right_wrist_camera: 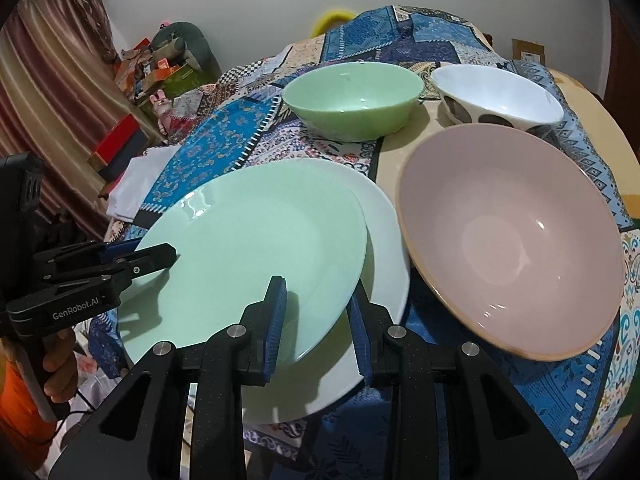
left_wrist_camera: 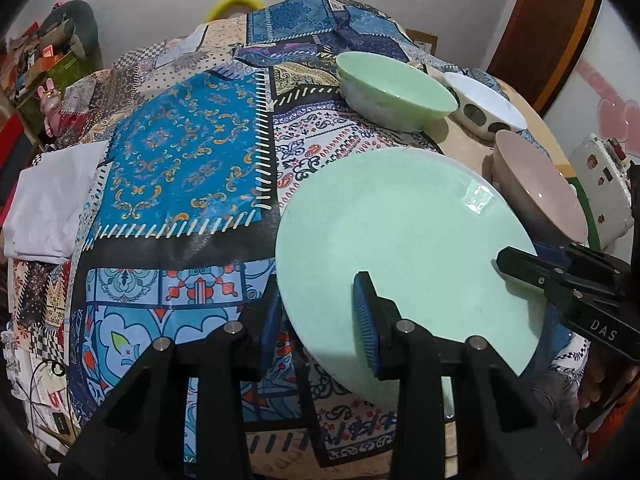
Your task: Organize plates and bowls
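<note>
2 plates are being brought together: the pale mint-green glazed plate is held over the larger white ceramic plate, which lies on the patchwork-patterned tablecloth; the green plate looks tilted and I judge it not yet settled flat on the white one. 3 bowls are unsorted and apart: a wide dusty-pink bowl just beside the plates, a green glazed bowl farther back, and a white bowl with dark spots beside that. The left gripper angles steeply downward, its blue-padded jaws closed on the green plate's near-left rim. The right gripper also points downward, its jaws clamping the same plate's rim on the opposite side.
</note>
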Demonstrator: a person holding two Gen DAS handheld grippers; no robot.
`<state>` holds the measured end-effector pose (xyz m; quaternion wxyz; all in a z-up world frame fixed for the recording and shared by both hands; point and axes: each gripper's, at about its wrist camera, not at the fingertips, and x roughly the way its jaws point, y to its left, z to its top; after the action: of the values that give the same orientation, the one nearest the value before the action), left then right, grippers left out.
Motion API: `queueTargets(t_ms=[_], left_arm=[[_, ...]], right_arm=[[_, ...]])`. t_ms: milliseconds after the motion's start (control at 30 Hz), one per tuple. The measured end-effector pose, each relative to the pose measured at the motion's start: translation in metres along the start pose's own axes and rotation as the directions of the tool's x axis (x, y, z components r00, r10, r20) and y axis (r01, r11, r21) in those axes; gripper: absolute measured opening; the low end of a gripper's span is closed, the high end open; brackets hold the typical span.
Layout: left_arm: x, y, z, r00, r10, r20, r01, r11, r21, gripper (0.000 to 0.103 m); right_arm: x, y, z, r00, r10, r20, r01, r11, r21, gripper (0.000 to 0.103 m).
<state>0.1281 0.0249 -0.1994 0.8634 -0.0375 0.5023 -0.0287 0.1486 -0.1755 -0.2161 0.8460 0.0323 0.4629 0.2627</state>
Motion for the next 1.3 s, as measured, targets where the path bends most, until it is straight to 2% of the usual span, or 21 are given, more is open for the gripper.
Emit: queueTargets(t_ms=[267,533,867,1300], left_arm=[[0.007,-0.005,0.002,1.0,0.003,-0.019,-0.003,1.0,-0.002,0.036],[0.013,-0.012,0.002,0.998,0.055,-0.02,-0.054,0.998,0.037,0.035],[0.013,-0.006,0.003,0.999,0.016,-0.029,-0.016,1.0,0.015,0.035],[-0.021,0.003,0.003,0.999,0.016,0.047,-0.015,1.0,-0.007,0.035]], right_arm=[[-0.003,-0.006,-0.002,1.0,0.0,0.001,0.0,1.0,0.019,0.028],[-0.005,-0.003,-0.005,1.0,-0.024,0.013,0.025,1.0,-0.007,0.028],[-0.006,-0.001,-0.008,0.999,-0.049,0.023,0.049,0.998,-0.032,0.027],[-0.015,-0.005,-0.009,0.999,-0.037,0.03,0.037,0.999,0.003,0.027]])
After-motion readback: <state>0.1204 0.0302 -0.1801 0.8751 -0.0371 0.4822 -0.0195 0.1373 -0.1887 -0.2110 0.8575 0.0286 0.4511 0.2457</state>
